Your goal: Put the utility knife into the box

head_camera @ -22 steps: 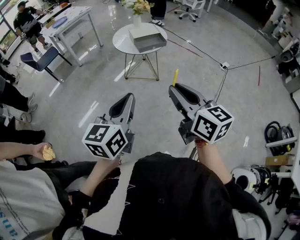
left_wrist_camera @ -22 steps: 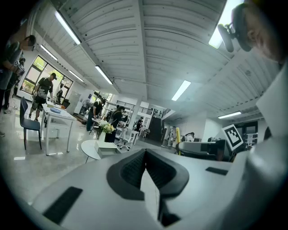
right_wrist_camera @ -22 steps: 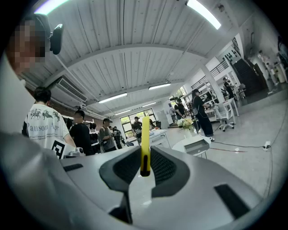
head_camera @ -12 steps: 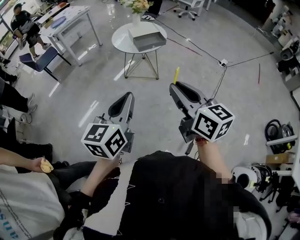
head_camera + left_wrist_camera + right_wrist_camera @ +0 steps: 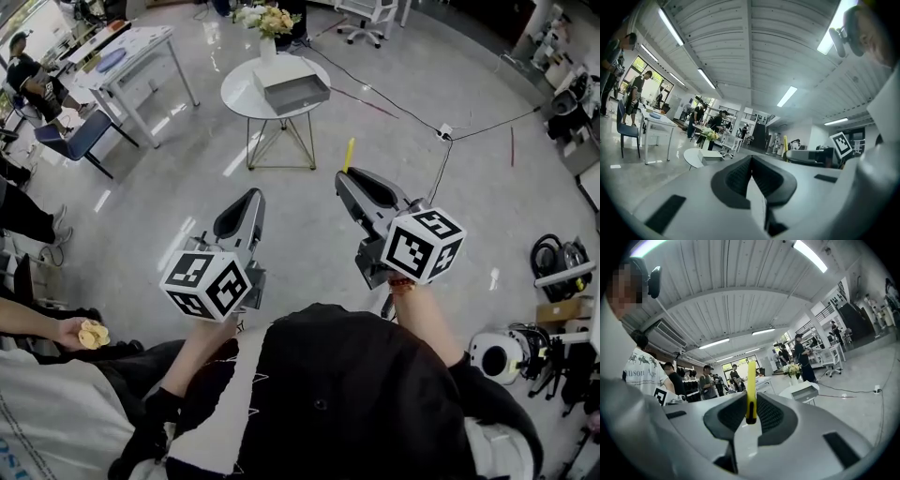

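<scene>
The right gripper clamps the utility knife by its end; it seems light, stiff, slippery. The left gripper is closed, empty.

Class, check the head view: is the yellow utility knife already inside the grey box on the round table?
No, the utility knife sticks out of the right gripper, well short of the box on the round table.

i see a round white bench with a vase of flowers at its far edge, a blue chair beside a long bench on the left, and a white power strip on the floor.
</scene>
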{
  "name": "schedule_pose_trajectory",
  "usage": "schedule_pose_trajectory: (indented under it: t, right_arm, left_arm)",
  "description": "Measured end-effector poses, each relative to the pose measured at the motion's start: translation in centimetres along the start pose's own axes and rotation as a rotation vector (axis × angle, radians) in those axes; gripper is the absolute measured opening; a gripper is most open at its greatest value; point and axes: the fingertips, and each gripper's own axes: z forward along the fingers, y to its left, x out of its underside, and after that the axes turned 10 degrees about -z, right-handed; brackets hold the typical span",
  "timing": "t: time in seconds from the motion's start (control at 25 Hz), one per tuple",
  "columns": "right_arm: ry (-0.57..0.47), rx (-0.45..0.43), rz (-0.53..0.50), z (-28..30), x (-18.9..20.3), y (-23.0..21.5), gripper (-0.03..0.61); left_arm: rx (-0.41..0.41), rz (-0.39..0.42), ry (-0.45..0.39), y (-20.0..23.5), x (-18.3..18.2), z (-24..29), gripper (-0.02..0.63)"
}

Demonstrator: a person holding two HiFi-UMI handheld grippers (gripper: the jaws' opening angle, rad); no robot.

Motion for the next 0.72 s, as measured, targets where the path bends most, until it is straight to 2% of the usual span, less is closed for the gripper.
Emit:
schedule_pose_trajectory:
  t: [0.12,0.24,0.56,0.72]
  right_arm:
    - [0.024,0.0,0.021,1.0,1.7,0.6,0.067]
    - [0.064,-0.007,0.044,2.2,3.3,0.8,0.067]
    - [0.096,-0.029,0.044,7.4,3.8,-0.9,0.067]
    - [0.112,-0.029,0.054,10.4,4.4,-3.1,0.067]
  left_arm:
    - [-0.01,0.009,0.013,1.3,0.4,-0.5,0.011]
    - [-0.029,-0.016,0.032,2.8,0.9,-0.5,0.011]
    - [-0.064,-0.055,0.058,7.2,0.7,2.1,0.011]
    - [-0.08,-0.055,0.064,9.5,0.1,4.7,0.011]
